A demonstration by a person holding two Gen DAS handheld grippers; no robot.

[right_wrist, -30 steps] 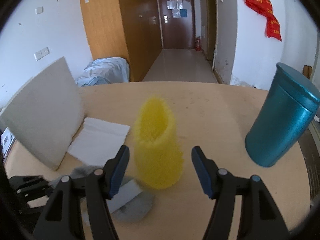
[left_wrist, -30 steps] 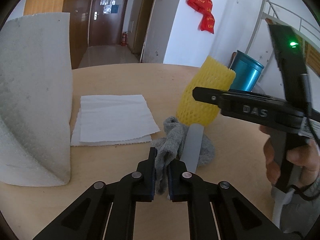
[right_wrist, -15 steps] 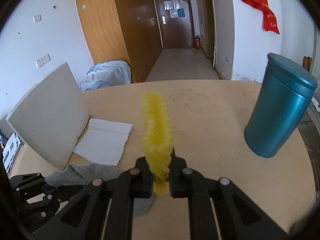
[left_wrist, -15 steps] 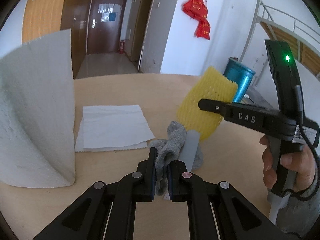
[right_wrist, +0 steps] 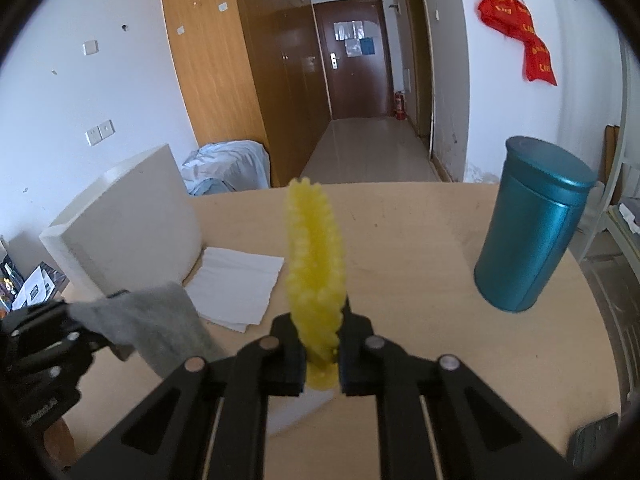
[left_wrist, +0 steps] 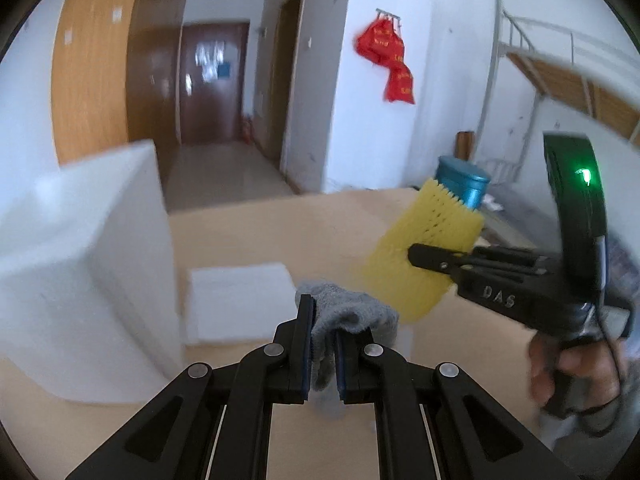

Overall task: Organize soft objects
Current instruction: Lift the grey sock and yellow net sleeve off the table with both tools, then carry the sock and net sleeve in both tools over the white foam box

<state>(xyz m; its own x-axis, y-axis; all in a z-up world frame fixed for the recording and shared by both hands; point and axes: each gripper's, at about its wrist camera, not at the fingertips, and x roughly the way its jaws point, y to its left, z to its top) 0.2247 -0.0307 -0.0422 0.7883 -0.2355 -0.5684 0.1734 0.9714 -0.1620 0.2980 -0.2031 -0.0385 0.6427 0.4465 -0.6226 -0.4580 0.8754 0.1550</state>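
My left gripper (left_wrist: 323, 350) is shut on a grey sock (left_wrist: 349, 316) and holds it lifted off the round wooden table (left_wrist: 256, 224); the sock hangs from the jaws and also shows in the right wrist view (right_wrist: 152, 324). My right gripper (right_wrist: 322, 354) is shut on a yellow foam net sleeve (right_wrist: 314, 264), squeezed flat and held upright above the table. In the left wrist view the sleeve (left_wrist: 424, 256) and the right gripper (left_wrist: 432, 258) are to the right of the sock.
A big white paper towel roll (left_wrist: 80, 280) (right_wrist: 120, 224) stands at the left. Folded white paper sheets (left_wrist: 236, 300) (right_wrist: 236, 284) lie beside it. A teal canister (right_wrist: 532, 224) (left_wrist: 464, 180) stands at the table's right. A pale flat piece (right_wrist: 296, 404) lies under the right gripper.
Both grippers have risen. The sock has come up off the table with the left gripper, and the yellow sleeve, grasped half a second ago, is lifted higher.
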